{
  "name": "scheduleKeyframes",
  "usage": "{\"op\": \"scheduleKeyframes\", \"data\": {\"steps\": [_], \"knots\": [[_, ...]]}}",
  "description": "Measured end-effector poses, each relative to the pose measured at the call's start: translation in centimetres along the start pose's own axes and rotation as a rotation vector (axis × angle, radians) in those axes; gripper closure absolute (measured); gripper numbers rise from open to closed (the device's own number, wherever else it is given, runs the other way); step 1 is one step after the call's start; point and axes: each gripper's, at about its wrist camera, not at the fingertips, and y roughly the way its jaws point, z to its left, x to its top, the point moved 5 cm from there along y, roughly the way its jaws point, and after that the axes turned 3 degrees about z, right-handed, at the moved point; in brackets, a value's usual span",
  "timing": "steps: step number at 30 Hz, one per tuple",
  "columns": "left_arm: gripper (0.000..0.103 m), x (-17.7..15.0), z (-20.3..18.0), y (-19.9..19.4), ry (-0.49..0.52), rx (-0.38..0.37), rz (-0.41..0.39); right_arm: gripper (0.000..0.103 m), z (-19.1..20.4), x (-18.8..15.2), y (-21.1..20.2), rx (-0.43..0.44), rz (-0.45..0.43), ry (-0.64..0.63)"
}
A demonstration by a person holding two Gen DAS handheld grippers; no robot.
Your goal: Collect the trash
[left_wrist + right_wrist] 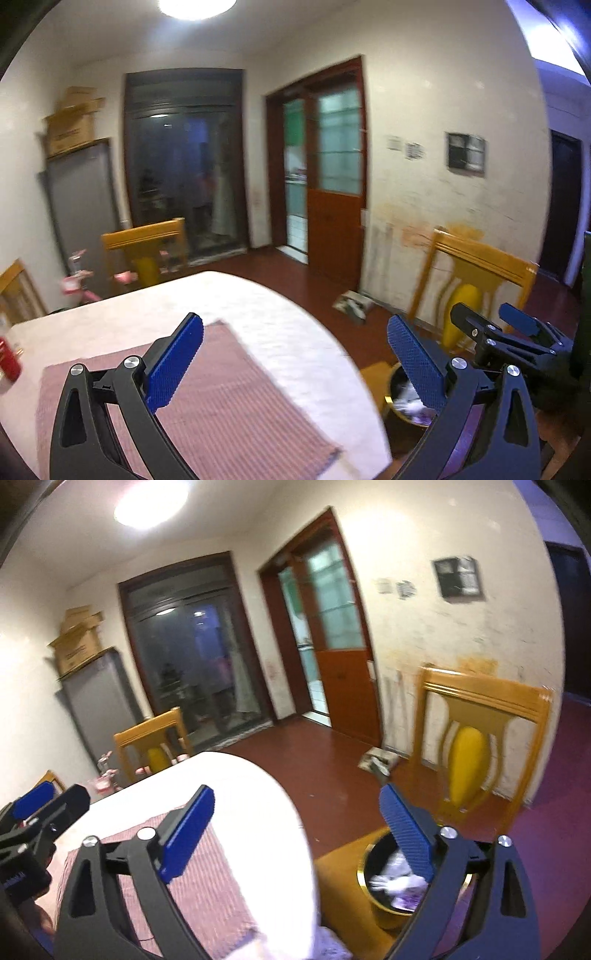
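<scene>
The right gripper [297, 834], black-framed with ribbed blue pads, is released with nothing between its jaws; the left gripper [295, 363] is spread empty too. Low and to the right of both, a round black bin with a brass-coloured rim [364, 877] stands on the floor, holding crumpled white and purple trash [395, 882], blurred and partly hidden by a pad. Left lies a pink woven placemat [207, 410] on the pale oval bench [258, 302].

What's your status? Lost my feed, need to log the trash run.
Left gripper and right gripper: jaws open, empty. Trash bin beside table holds crumpled trash. Nothing in the way.
</scene>
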Motion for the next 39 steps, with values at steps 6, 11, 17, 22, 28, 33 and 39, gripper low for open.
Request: {"op": "scheduleKeyframes", "data": {"steps": [6,11,17,22,28,33,39], "knots": [[0.006,-1.2,8.9,-5.0,-0.088,0.187,-0.016,0.004,8.7,-0.7,-0.2,0.153,0.010,-0.083],[0.006,-2.9,16.3,-9.3,-0.156,0.354,-0.024,0.004,16.4,-1.9,-0.9,0.272,0.020,-0.163],[0.006,-4.8,22.7,-14.1,-0.211,0.502,-0.031,0.004,23.3,-3.5,-1.6,0.370,0.060,-0.244],[0.006,-5.8,25.4,-16.2,-0.229,0.572,-0.030,0.004,26.1,-3.7,-2.5,0.396,0.048,-0.273],[0.006,-6.4,26.9,-17.8,-0.248,0.637,-0.033,0.004,27.5,-2.6,-3.5,0.395,-0.003,-0.271],[0.006,-6.7,27.4,-18.6,-0.259,0.685,-0.051,0.004,28.2,-3.3,-3.2,0.406,0.025,-0.285],[0.006,-6.4,27.2,-18.9,-0.265,0.680,-0.057,0.004,28.7,-4.1,-3.3,0.415,0.038,-0.313]]}}
